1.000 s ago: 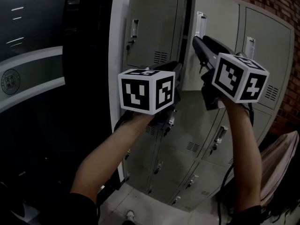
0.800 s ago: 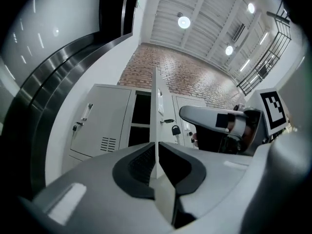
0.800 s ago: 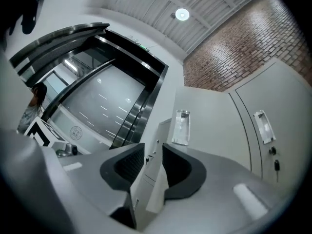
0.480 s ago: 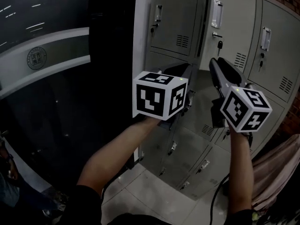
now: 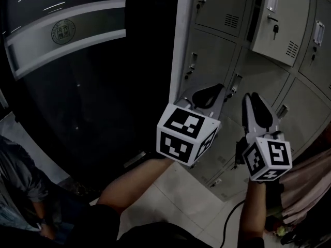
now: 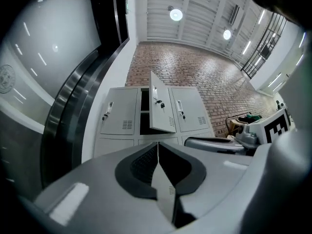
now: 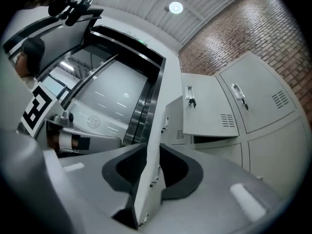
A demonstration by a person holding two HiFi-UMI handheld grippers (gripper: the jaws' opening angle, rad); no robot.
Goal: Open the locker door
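Left tongs (image 5: 211,93) lower, locker door (image 5: 273,27) ajar

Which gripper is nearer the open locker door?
Right. The right gripper, jaws closing with nothing between them, hangs below the open locker door; the left gripper is farther left. Neither touches it.

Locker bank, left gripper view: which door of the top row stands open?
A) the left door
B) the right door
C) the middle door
C: the middle door is swung outward and a dark compartment shows beside it, while the left door and the right door lie flush.
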